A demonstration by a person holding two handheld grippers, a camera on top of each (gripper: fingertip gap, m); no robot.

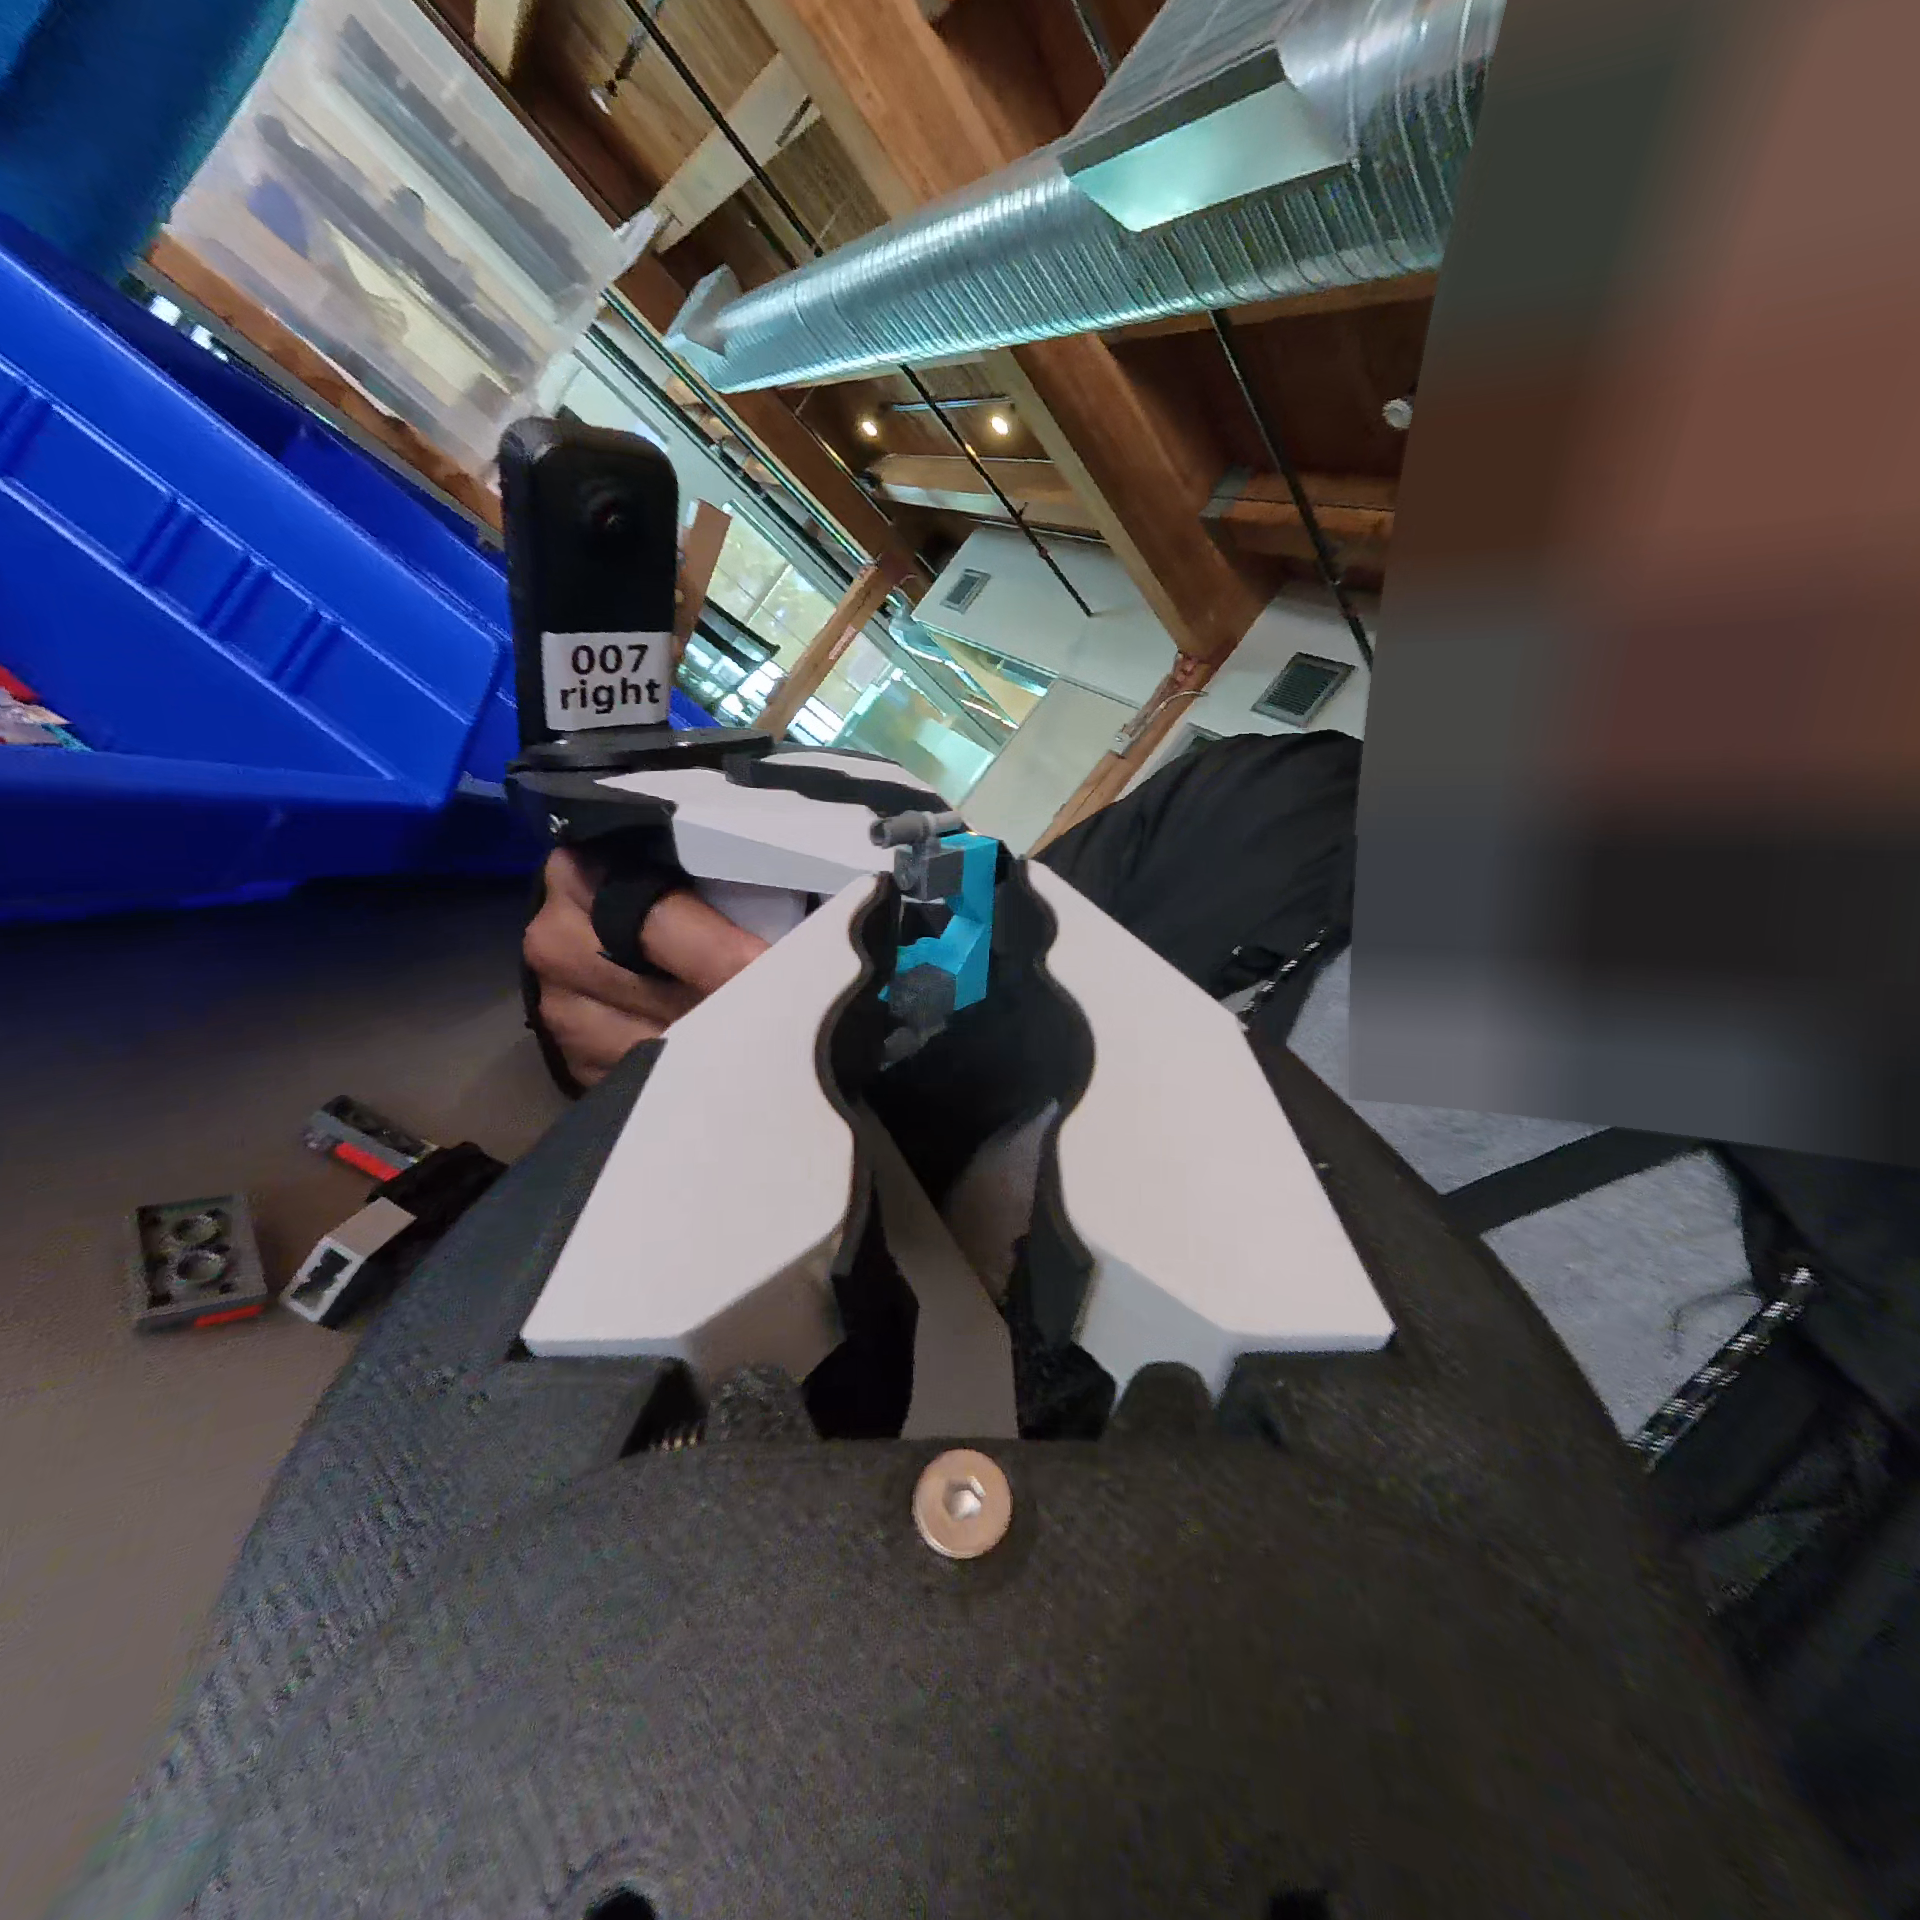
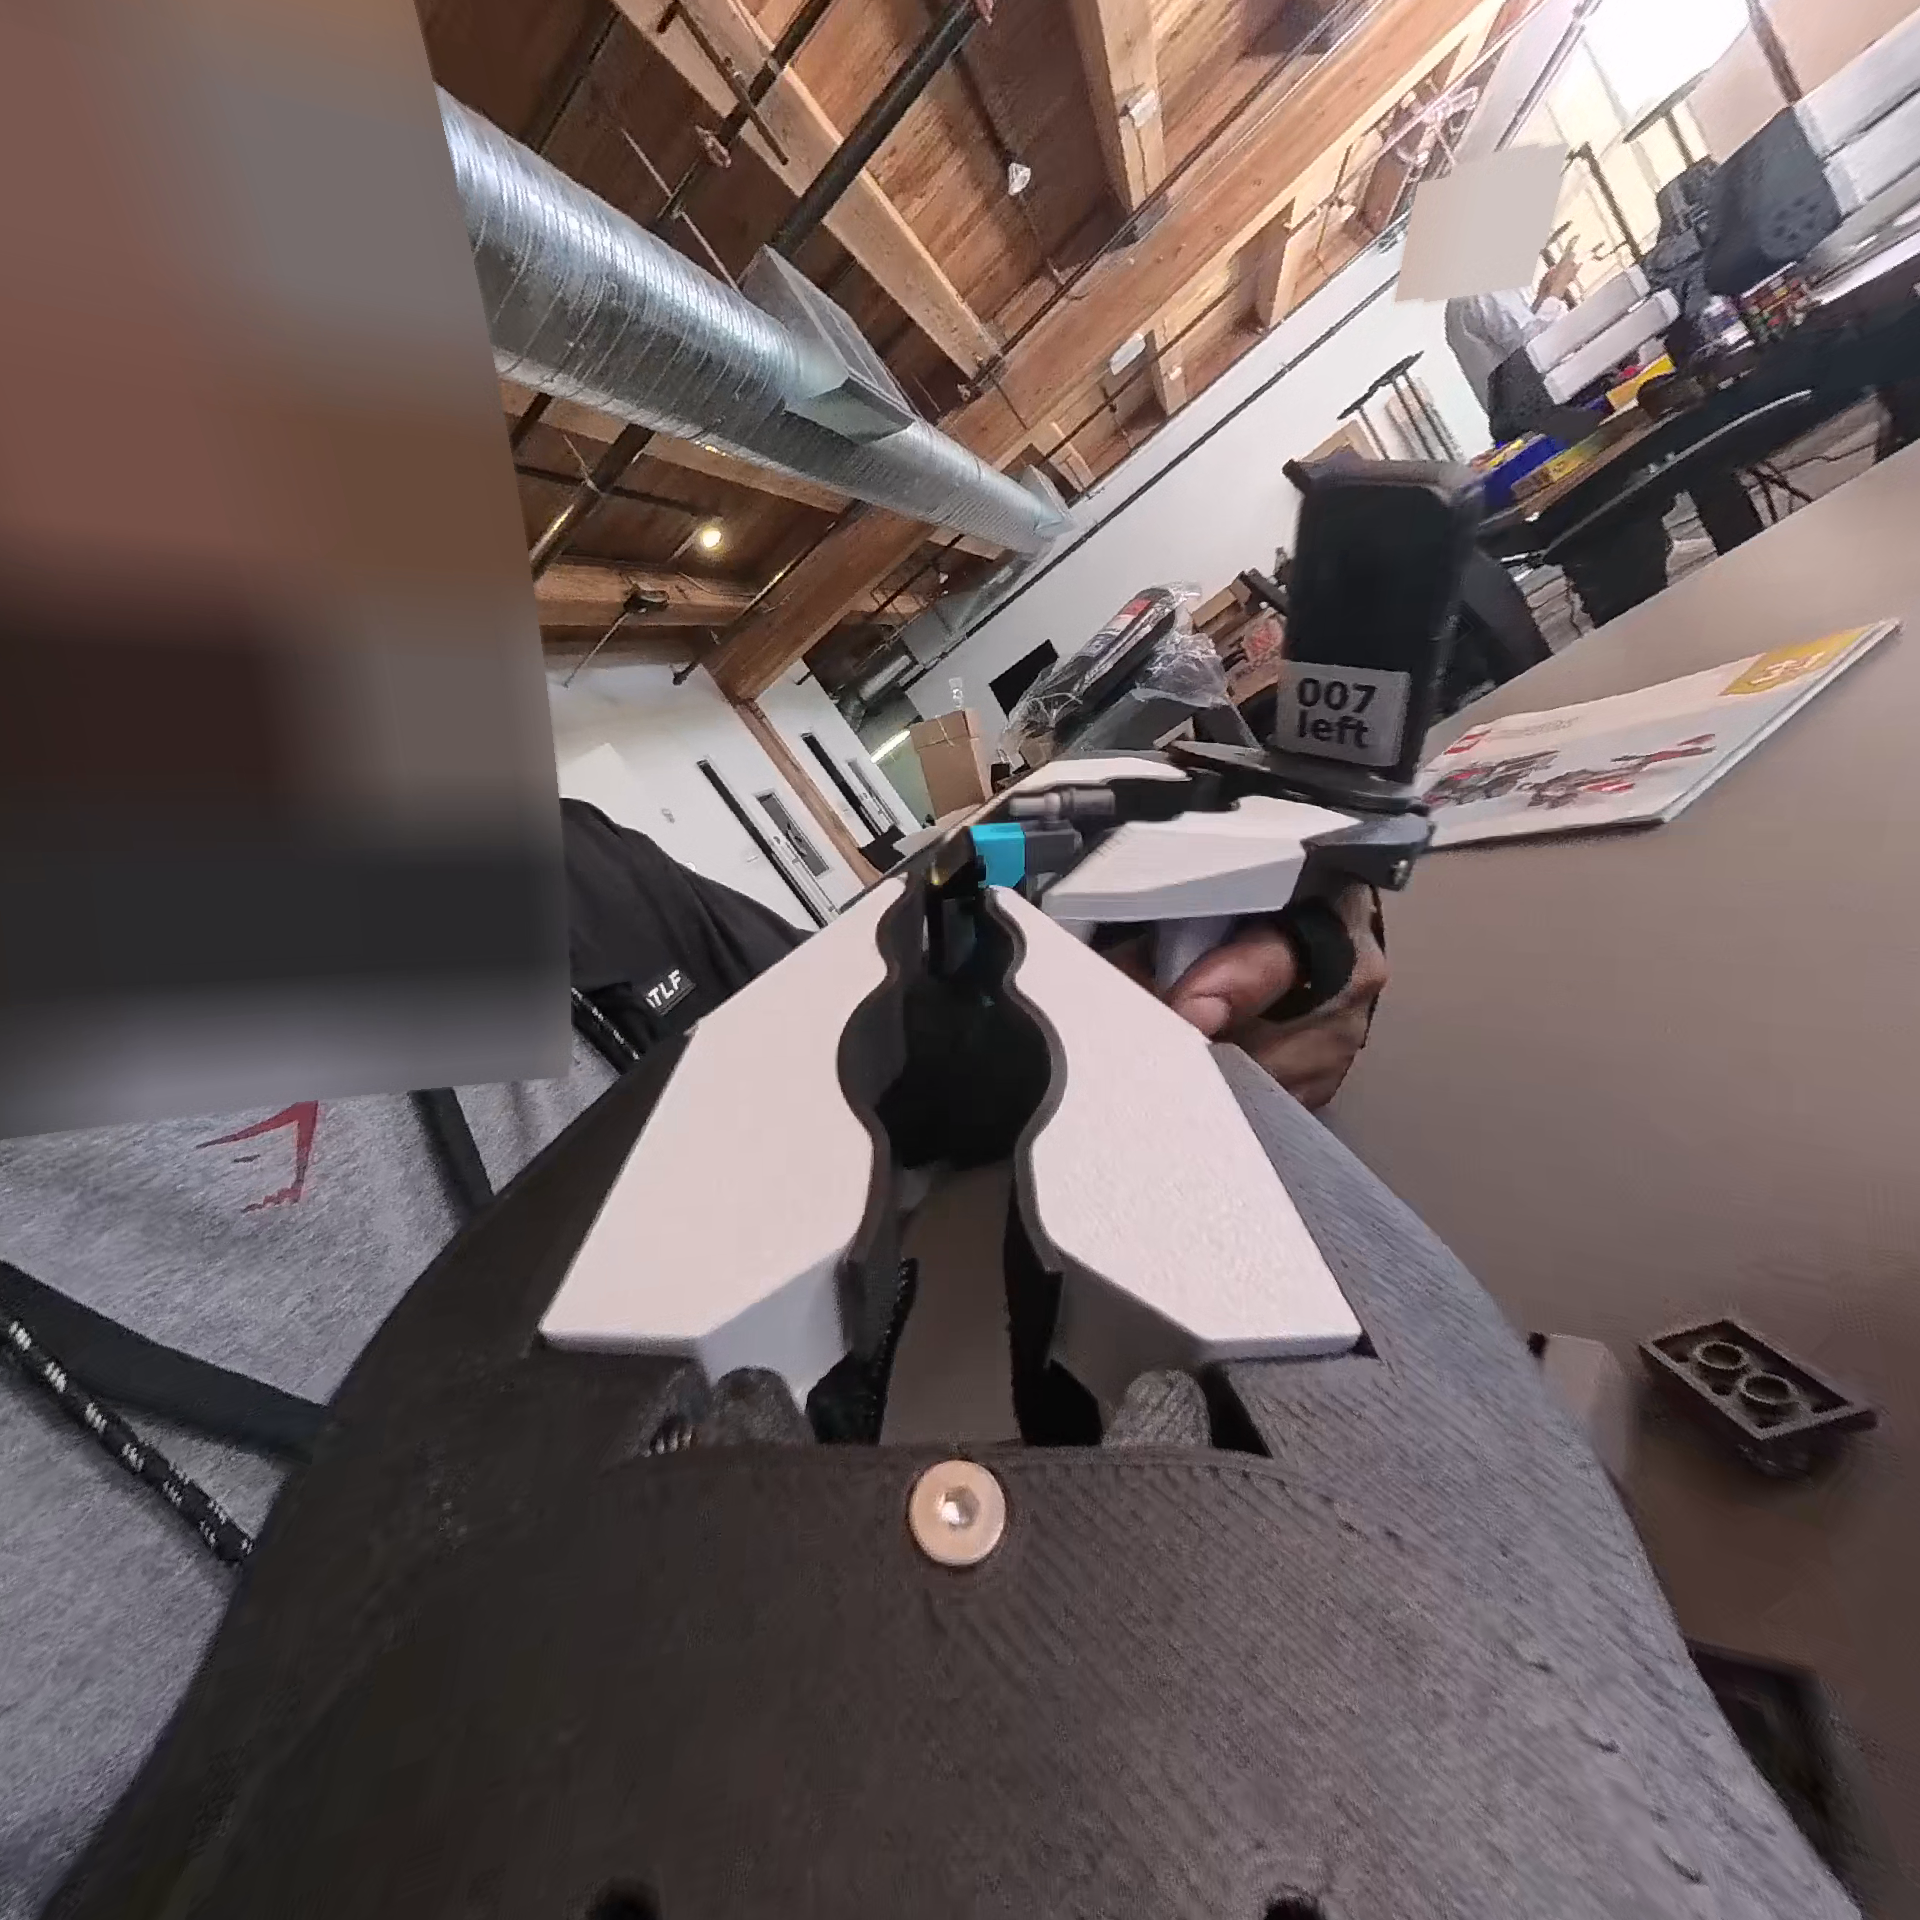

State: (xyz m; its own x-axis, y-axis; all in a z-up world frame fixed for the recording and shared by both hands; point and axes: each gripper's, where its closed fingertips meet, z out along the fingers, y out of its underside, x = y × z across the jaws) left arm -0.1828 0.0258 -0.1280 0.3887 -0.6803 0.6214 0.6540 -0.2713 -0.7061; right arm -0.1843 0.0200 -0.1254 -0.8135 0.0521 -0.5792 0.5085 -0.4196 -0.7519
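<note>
Meeting above the brown bench (image 2: 1621, 1039), two grippers share one small brick assembly (image 1: 940, 920) of blue and grey studded plastic. The left gripper (image 1: 948, 883) has its white jaws nearly closed on it; the right gripper (image 2: 958, 896) pinches its dark end. Three loose bricks (image 1: 195, 1259) lie near left; one blue ribbed bin (image 1: 208, 644) sits far left, its contents barely visible. One booklet (image 2: 1652, 743) lies far right.

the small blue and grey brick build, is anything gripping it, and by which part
Both: the left gripper clamps the blue and grey brick assembly at its lower end, the right gripper at its black part.
</note>
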